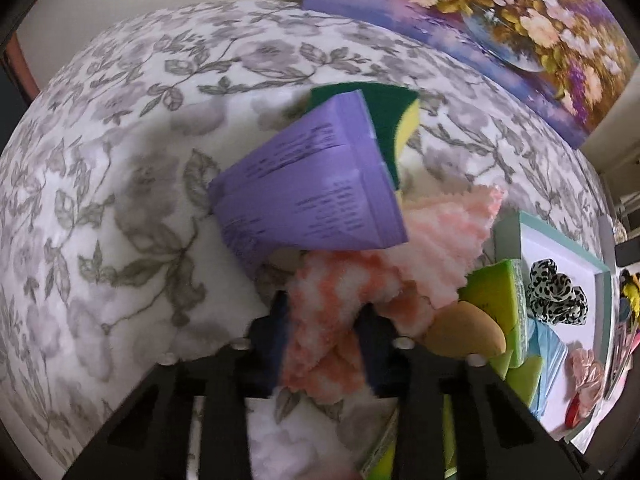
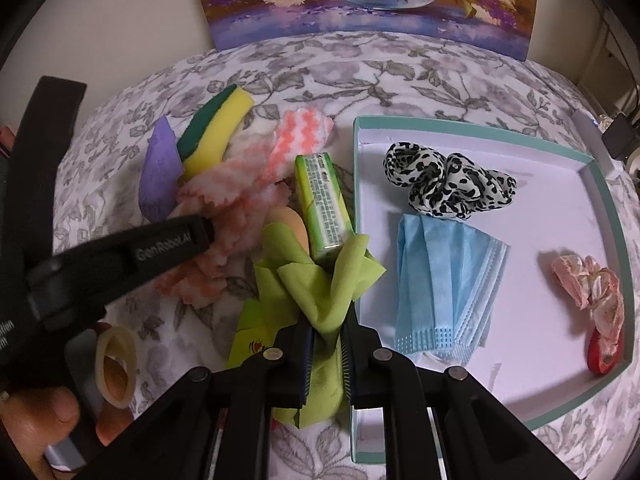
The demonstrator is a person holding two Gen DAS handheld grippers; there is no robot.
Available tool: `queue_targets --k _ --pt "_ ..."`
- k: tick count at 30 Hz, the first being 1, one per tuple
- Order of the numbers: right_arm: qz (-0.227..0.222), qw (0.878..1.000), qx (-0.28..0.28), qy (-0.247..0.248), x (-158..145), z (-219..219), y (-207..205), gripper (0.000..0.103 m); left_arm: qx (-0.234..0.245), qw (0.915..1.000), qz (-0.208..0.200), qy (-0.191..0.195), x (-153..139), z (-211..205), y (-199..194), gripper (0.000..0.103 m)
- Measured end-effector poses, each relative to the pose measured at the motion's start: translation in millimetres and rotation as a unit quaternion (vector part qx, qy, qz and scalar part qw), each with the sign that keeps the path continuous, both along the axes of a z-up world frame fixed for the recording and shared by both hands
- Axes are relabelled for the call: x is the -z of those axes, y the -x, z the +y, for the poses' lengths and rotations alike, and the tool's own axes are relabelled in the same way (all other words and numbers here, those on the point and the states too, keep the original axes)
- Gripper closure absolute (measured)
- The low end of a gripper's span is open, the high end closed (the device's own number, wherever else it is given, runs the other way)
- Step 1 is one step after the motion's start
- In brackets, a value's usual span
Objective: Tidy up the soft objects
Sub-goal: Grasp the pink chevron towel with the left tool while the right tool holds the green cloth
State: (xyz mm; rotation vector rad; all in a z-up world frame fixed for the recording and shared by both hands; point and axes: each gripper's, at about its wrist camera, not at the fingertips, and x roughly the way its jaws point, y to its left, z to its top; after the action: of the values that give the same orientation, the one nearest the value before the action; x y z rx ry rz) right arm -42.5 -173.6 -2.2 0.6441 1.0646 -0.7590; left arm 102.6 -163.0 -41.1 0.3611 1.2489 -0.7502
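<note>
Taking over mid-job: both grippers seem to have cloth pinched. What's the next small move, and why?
Probably lift the right gripper and carry its green cloth sideways over the teal-rimmed box. Its jaws are shut on the cloth, and the box beside it already holds a mask and a spotted scarf. The left gripper, shut on the pink-and-white cloth, can follow.

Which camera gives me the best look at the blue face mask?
The right wrist view. The blue face mask lies fully visible and unobstructed inside the teal-rimmed box. The left wrist view catches only a narrow blue sliver at the right edge, behind the green packet.
</note>
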Motion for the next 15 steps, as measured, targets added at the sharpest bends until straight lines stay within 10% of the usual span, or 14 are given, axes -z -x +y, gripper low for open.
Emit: queue_targets --k 15 --pt "-0.078 0.997 0.018 -0.001 -37.1 -5.2 17.6 0.093 0.016 0.9958 -0.025 0.087 -72.4 11.9 9.5 0.091"
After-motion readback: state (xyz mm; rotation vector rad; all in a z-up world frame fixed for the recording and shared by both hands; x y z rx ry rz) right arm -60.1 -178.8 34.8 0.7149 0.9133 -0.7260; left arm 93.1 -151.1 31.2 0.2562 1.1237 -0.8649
